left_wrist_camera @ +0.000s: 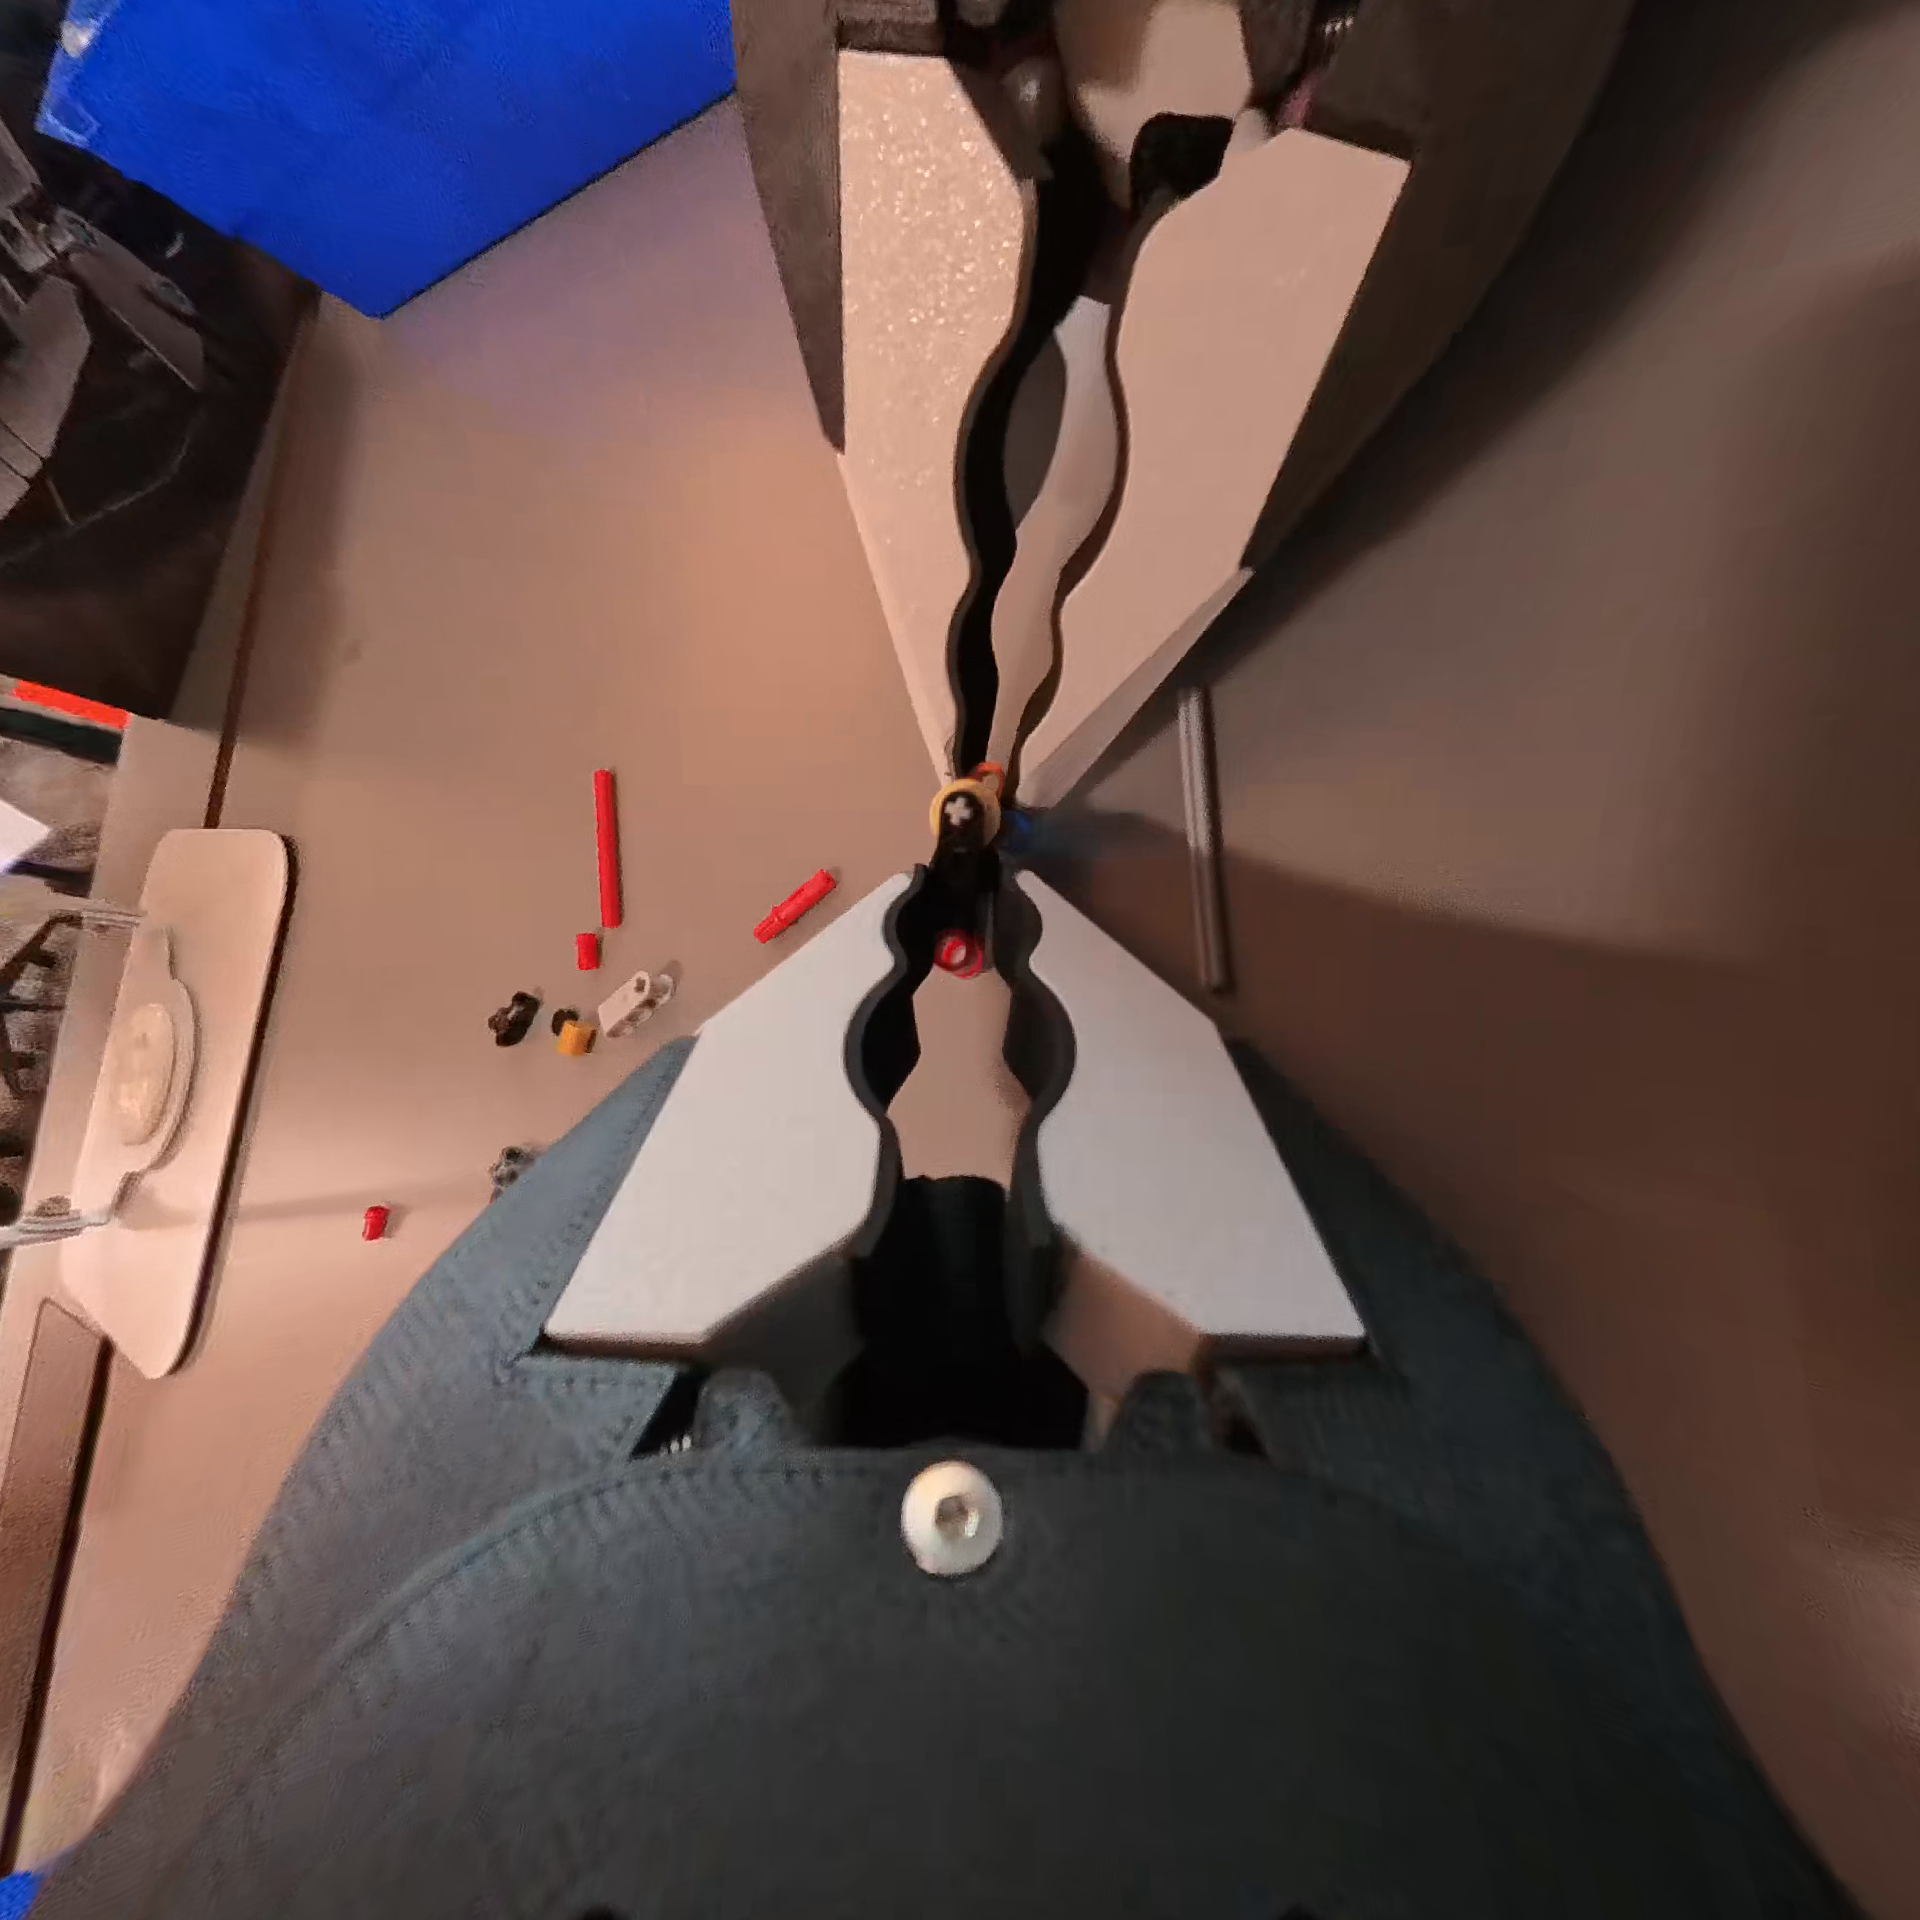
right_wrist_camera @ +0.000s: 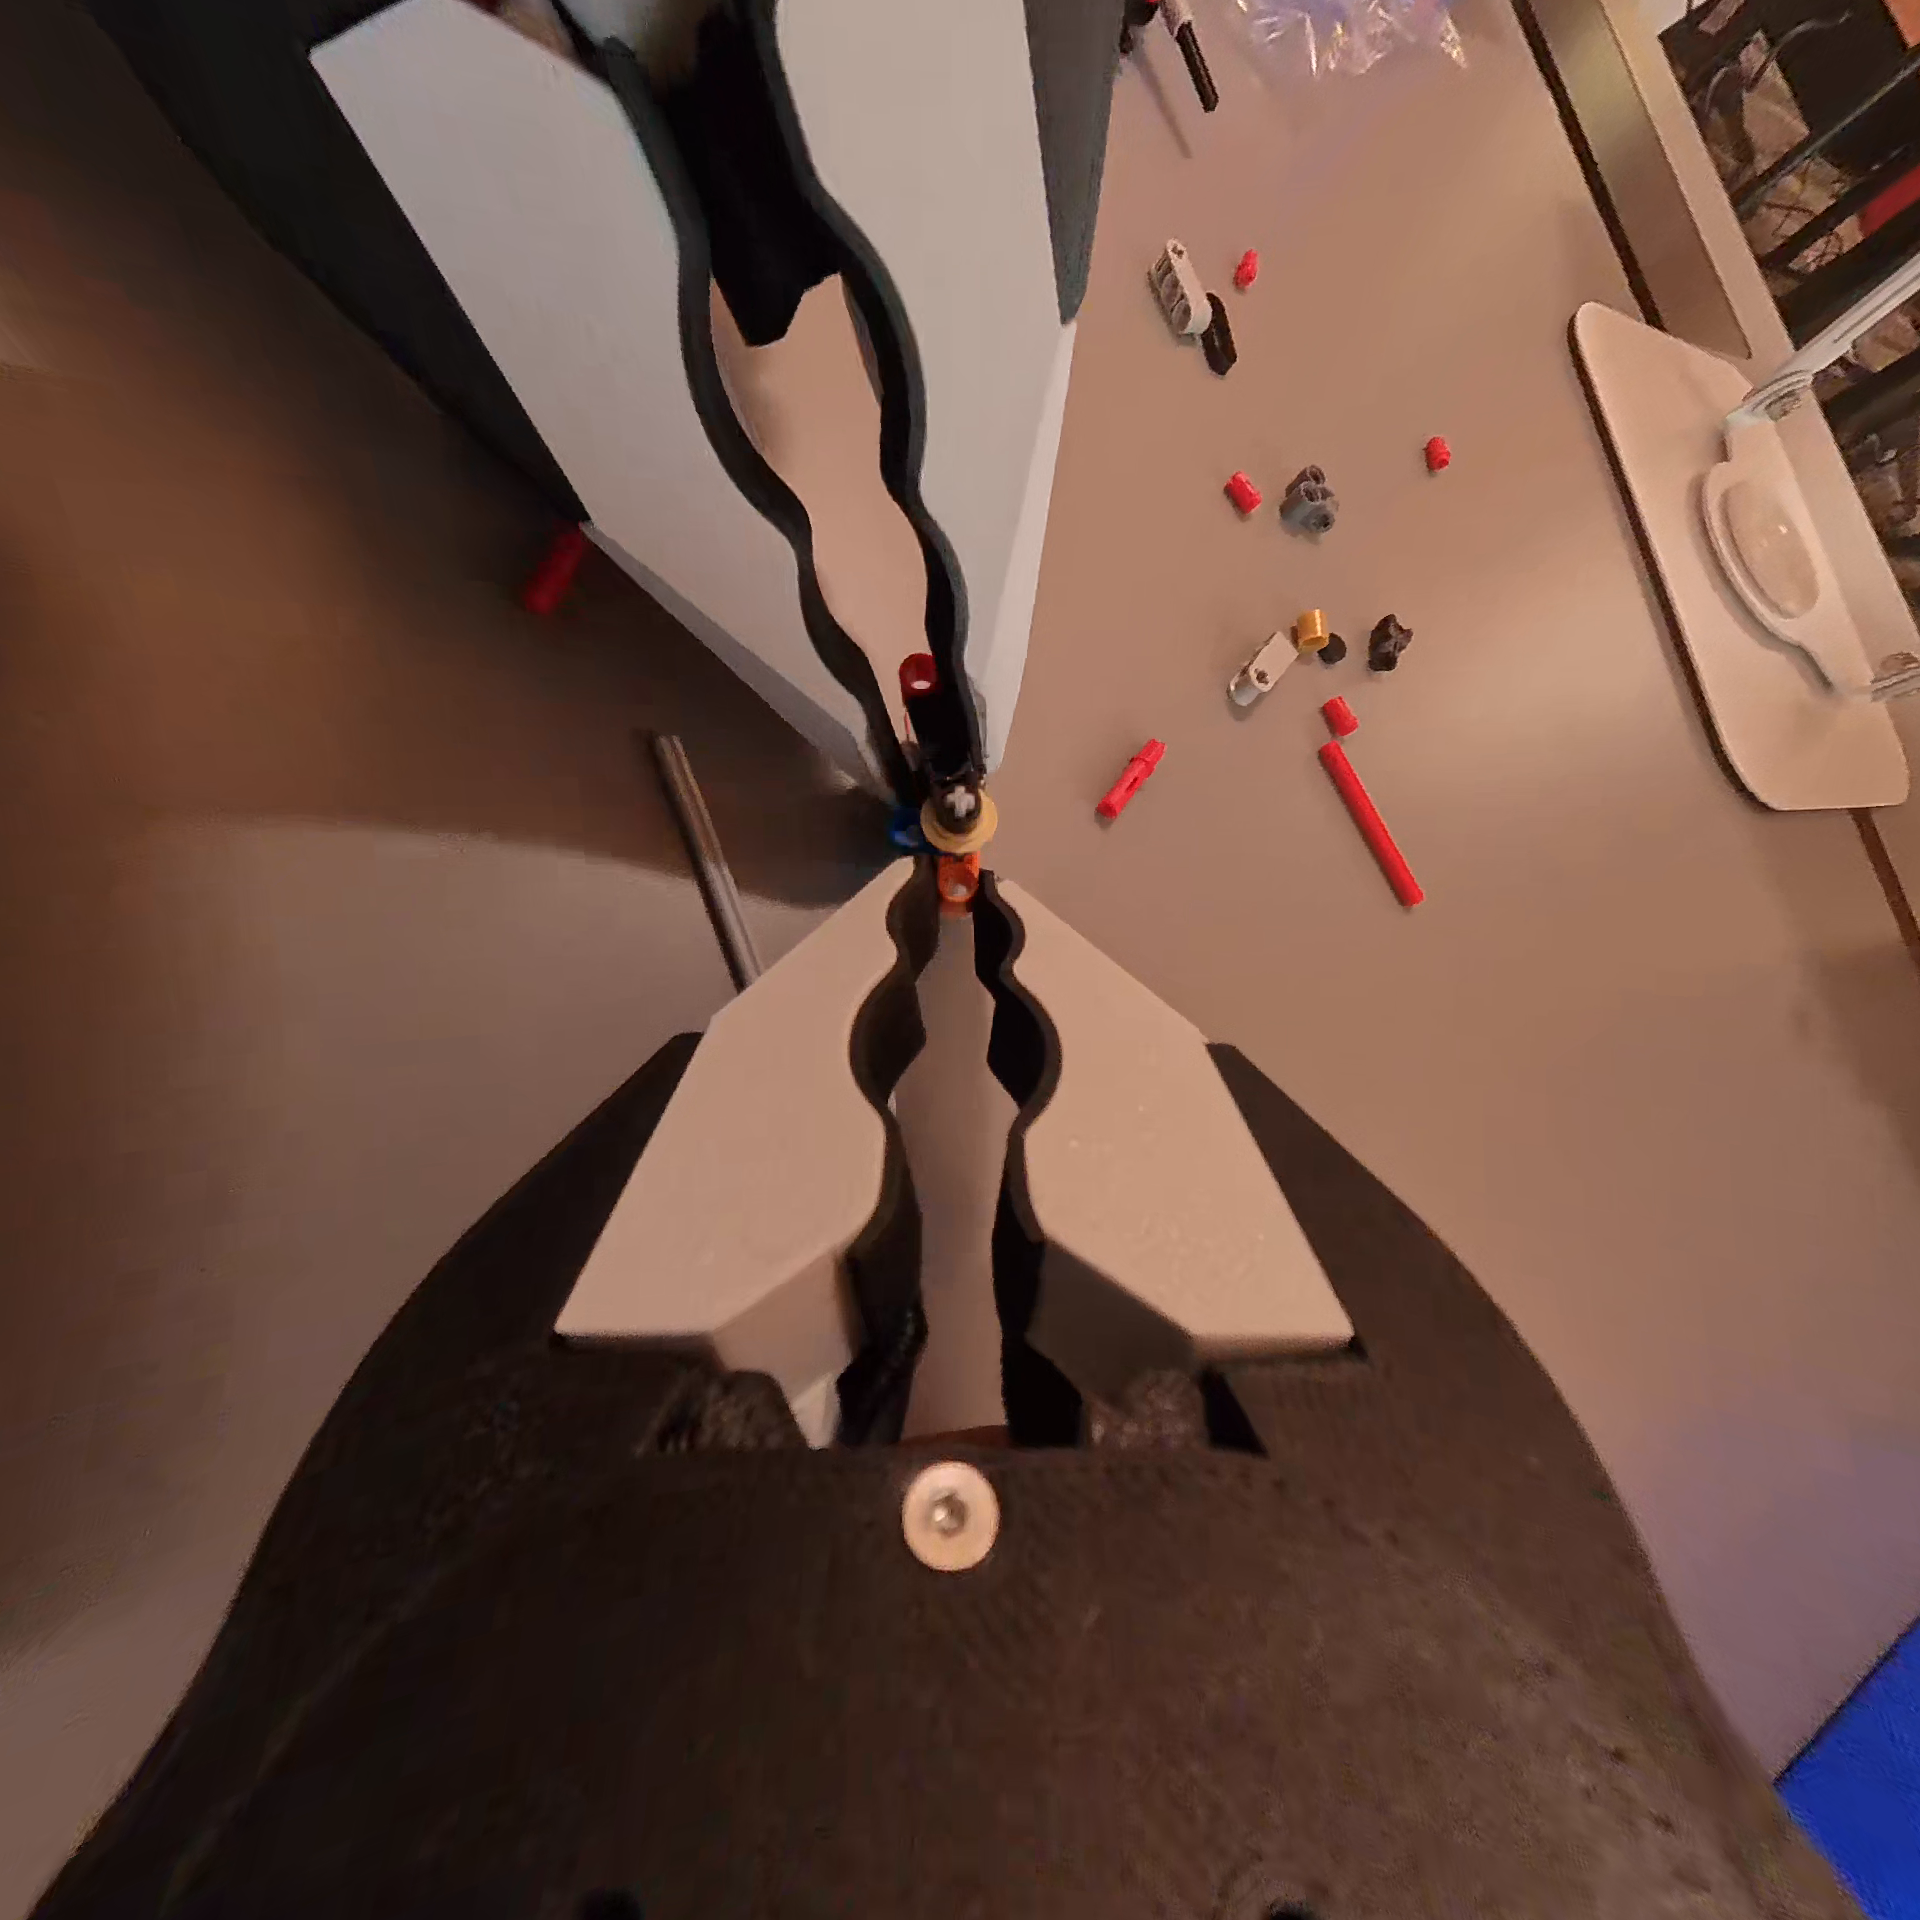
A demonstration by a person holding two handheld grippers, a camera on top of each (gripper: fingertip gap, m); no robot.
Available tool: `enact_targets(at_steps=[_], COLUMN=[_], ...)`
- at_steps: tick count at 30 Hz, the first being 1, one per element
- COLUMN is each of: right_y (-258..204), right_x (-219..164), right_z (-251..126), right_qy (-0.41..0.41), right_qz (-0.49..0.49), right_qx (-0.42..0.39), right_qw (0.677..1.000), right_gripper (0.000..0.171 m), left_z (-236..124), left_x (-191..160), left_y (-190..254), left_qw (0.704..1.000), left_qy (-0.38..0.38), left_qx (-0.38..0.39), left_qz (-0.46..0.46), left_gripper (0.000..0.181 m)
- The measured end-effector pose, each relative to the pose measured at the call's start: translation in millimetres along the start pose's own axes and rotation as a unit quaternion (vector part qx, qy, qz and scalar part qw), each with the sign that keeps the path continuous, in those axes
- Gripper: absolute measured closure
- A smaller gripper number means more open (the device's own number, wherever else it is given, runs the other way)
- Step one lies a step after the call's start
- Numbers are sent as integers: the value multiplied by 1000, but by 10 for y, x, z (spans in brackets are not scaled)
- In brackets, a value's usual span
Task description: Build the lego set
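A small lego assembly (left_wrist_camera: 964, 808) hangs above the table between my two grippers, which meet tip to tip. It has a tan bush on a black cross axle (right_wrist_camera: 961, 816), a black part with a red bush (left_wrist_camera: 958, 951), an orange connector (right_wrist_camera: 956, 883) and a blue bit (right_wrist_camera: 902, 826). My left gripper (left_wrist_camera: 956, 883) is shut on the black end with the red bush. My right gripper (right_wrist_camera: 956, 885) is shut on the orange end. Each gripper also shows at the top of the other's view.
Loose parts lie on the brown table: a long red axle (right_wrist_camera: 1369, 821), a red pin (right_wrist_camera: 1130, 777), a white connector (right_wrist_camera: 1262, 670), a tan bush (right_wrist_camera: 1311, 629), black and grey pieces, small red bushes. A thin metal rod (left_wrist_camera: 1200, 831), a pale board (right_wrist_camera: 1745, 561), a blue box (left_wrist_camera: 384, 135).
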State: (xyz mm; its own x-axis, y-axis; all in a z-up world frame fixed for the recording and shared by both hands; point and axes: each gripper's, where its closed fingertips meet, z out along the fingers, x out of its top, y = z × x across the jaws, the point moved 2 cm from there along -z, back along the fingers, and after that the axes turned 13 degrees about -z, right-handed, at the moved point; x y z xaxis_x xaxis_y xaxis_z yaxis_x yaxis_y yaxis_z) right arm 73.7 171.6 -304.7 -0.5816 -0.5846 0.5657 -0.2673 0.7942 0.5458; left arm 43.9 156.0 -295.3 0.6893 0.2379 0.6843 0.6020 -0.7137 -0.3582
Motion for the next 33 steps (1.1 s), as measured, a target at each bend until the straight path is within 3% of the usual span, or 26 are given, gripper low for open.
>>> enact_targets(at_steps=[16, 27, 33], right_y=[-4, -3, 27], right_x=[-5, 23, 3], right_z=[21, 27, 37], right_qy=[-2, -5, -8], right_qz=[12, 3, 19], right_qx=[19, 6, 2], right_qw=[1000, 1000, 1000], right_gripper=[166, 167, 166], left_z=[-38, -75, -67], left_x=[31, 11, 19], left_y=[7, 18, 7], left_qw=[997, 999, 995], left_qy=[39, 41, 39], left_qx=[-15, 22, 79], left_qz=[-68, -13, 36], left_gripper=[173, 171, 172])
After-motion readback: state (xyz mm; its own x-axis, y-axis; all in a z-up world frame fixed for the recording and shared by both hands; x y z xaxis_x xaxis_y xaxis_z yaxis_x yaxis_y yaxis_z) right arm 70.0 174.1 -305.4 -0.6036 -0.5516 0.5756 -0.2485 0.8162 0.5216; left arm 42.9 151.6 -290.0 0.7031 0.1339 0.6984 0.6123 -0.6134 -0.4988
